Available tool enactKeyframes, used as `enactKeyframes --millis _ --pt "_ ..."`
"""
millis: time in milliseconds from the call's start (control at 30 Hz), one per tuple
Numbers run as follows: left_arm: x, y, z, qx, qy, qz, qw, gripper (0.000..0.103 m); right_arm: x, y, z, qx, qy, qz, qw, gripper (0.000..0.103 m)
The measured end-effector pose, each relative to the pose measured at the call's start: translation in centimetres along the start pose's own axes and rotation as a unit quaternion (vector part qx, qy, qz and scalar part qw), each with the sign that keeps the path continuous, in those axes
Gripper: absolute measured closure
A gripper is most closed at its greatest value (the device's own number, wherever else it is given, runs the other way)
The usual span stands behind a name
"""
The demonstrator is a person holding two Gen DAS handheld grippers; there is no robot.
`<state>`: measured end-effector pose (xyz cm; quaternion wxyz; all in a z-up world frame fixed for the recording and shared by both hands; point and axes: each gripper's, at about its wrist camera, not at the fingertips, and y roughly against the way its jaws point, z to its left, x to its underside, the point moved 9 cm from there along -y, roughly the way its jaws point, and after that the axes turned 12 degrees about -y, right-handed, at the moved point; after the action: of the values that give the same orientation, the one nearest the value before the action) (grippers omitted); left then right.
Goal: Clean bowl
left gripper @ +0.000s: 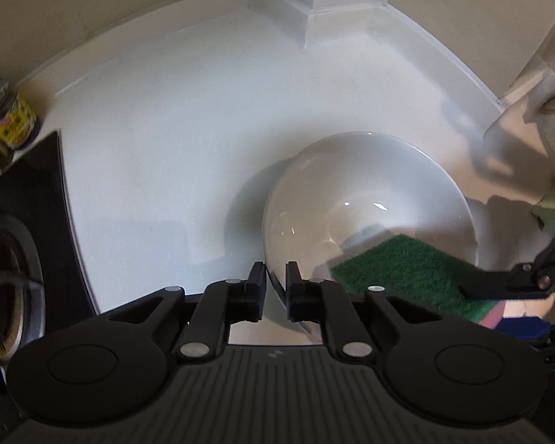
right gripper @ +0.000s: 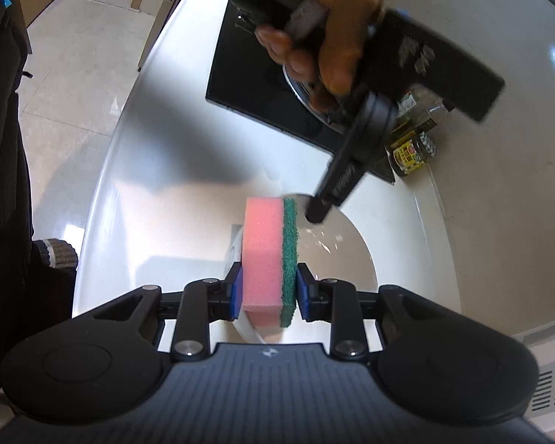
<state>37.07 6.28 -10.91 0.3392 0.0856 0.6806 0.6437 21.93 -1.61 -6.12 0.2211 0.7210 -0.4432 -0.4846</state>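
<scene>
Countertop [left gripper: 159, 155], bowl [left gripper: 370, 192] rim between hand-held gripper [left gripper: 276, 288]

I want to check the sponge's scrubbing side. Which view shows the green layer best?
The left wrist view: the sponge turns its broad green face to that camera, over the bowl. The right wrist view shows the sponge edge-on, mostly pink foam with only a thin green strip.

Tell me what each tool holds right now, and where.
Left tool pinches the bowl by its near rim. Right tool clamps the sponge across its pink and green faces.
</scene>
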Motion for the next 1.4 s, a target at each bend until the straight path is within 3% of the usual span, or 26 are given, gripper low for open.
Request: enactKeyframes --millis 267,367,633,700,800,933,1033,1133,1400 --pt "-3.2 -1.3 0.2 0.001 -0.02 -0.015 0.9997 0.097 1.9 1.0 -0.6 0.006 0.035 0.018 0.999 0.078" --pt "-2.5 -1.0 0.1 -0.002 0.008 -0.01 0.9999 0.089 2.6 1.1 -1.0 0.013 0.037 0.027 0.999 0.078" --pt "0.3 -0.1 -1.2 -0.003 0.017 0.005 0.9998 0.087 1.8 0.5 -0.7 0.012 0.02 0.015 1.0 0.078" --pt "0.0 -0.5 -1.0 -0.004 0.019 0.003 0.9998 0.091 1.3 0.3 -0.5 0.009 0.018 0.009 1.0 0.078" --pt "-0.6 -0.7 -0.8 -0.016 -0.011 -0.001 0.9998 0.094 0.3 0.0 0.0 0.007 0.019 0.002 1.0 0.078" --pt "-1.9 -1.2 0.0 -0.002 -0.031 -0.003 0.9995 0.093 0.6 0.3 0.4 0.002 0.041 0.002 0.999 0.078" --pt "-2.4 -1.6 1.1 0.023 0.023 -0.009 0.9994 0.093 1.4 0.0 -0.2 0.009 0.052 0.016 0.998 0.078" --pt "-1.5 -1.5 1.1 0.019 0.053 -0.003 0.9984 0.086 2.0 -0.1 -0.6 0.016 0.046 0.021 0.999 0.078" --pt "0.4 -0.3 -0.6 -0.001 0.034 0.014 0.9993 0.088 0.9 -0.5 -0.3 0.007 0.019 0.007 1.0 0.078"
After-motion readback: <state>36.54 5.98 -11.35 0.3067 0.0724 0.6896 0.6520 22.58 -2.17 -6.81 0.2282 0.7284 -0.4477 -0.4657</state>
